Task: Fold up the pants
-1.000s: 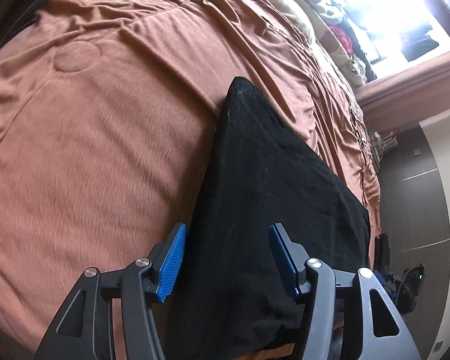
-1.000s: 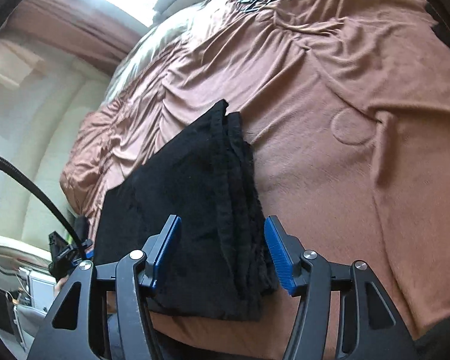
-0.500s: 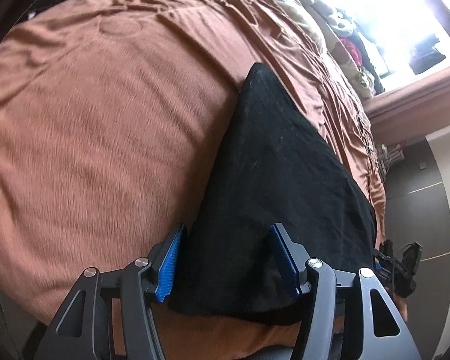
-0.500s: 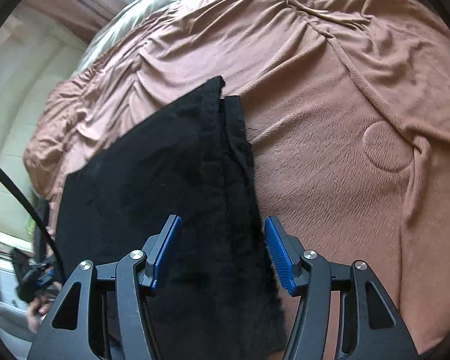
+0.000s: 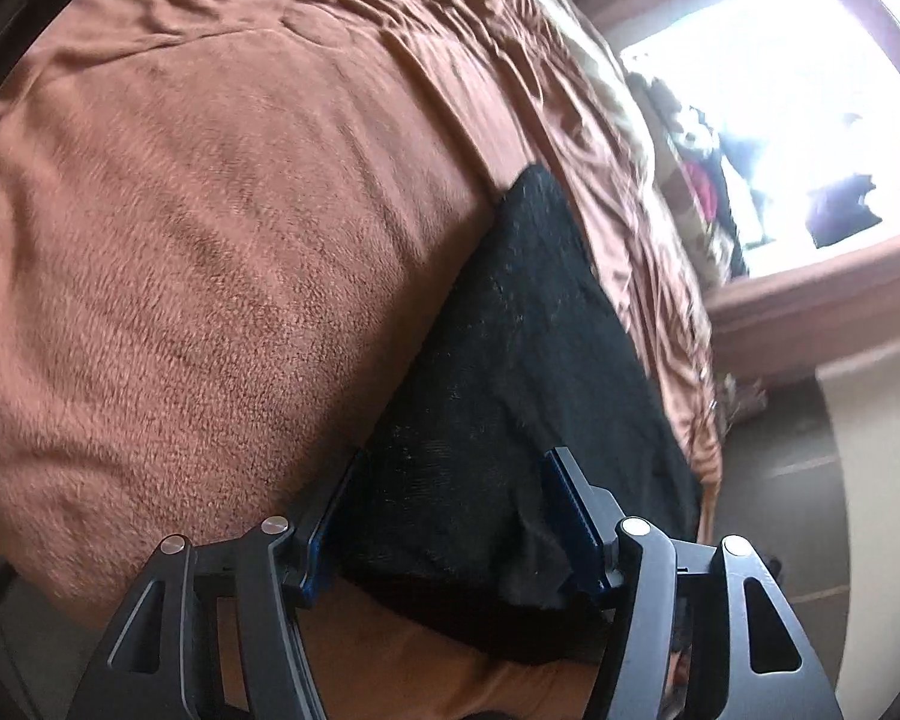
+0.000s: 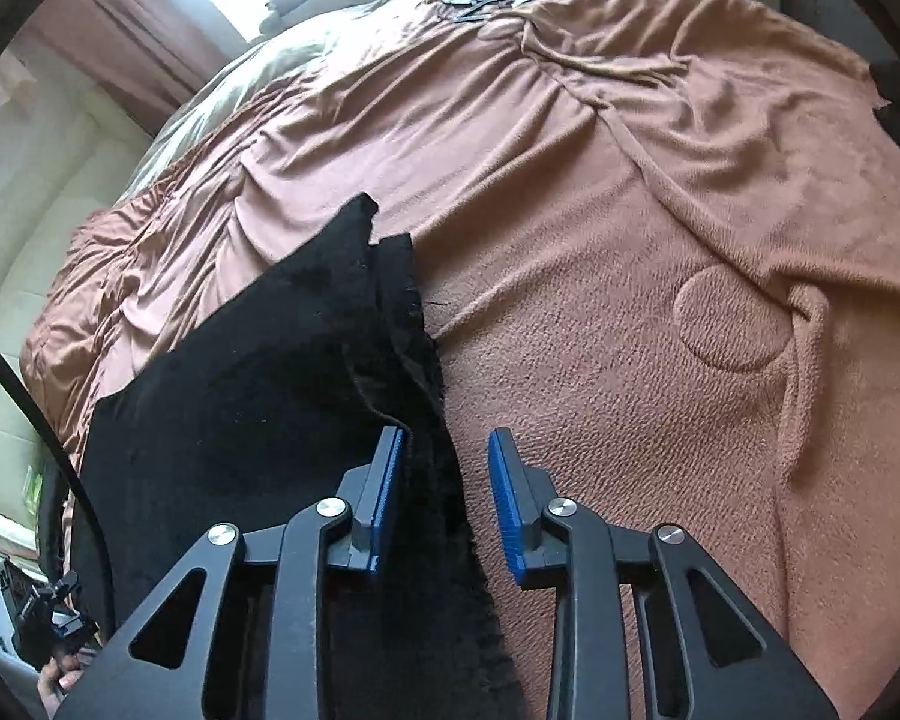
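The black pants lie folded into a flat stack on a brown fleece blanket, close to the bed's near edge. My left gripper straddles their near corner; its jaws are opening a little, and cloth lies between the blue pads. In the right wrist view the pants show a layered edge on the blanket. My right gripper is closing over that edge. Its left pad touches the cloth, while the right pad stands apart over the blanket.
A bright window with clutter on its sill lies beyond the bed. The floor drops off past the pants. A round imprint marks the blanket. A black cable and the other gripper with a hand show at lower left.
Both grippers have come down closer to the pants. The left now sits over their near corner. The right gripper's jaws have narrowed around the layered edge.
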Demonstrator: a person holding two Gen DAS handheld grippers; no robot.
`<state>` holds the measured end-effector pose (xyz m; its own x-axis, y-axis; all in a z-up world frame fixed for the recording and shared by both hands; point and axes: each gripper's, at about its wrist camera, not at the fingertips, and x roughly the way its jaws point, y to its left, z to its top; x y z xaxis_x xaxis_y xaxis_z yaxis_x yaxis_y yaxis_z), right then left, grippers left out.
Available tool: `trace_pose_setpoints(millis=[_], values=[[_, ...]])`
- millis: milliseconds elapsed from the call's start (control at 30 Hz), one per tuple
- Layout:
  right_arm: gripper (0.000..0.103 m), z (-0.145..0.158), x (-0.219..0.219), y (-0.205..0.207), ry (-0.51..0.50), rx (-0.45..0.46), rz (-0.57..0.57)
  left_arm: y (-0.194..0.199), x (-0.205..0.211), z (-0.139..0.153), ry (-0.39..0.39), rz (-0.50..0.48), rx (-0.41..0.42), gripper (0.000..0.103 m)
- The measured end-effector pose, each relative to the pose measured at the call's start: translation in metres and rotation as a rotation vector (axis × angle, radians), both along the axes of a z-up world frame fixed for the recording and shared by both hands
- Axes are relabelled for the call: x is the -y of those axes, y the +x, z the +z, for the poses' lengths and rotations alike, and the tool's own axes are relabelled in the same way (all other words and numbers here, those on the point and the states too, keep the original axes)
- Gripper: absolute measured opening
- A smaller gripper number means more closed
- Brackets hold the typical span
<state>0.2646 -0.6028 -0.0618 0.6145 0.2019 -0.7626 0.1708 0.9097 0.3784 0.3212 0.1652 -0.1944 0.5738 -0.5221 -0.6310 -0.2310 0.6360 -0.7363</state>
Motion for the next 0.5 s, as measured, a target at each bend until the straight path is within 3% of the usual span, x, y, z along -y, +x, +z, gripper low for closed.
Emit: trace_pose_setpoints(millis=[500], values=[[0.026, 0.042, -0.026, -0.049, -0.067, 0.203, 0.03, -0.005, 0.01, -0.001, 0.05, 0.099, 0.068, 0.062]])
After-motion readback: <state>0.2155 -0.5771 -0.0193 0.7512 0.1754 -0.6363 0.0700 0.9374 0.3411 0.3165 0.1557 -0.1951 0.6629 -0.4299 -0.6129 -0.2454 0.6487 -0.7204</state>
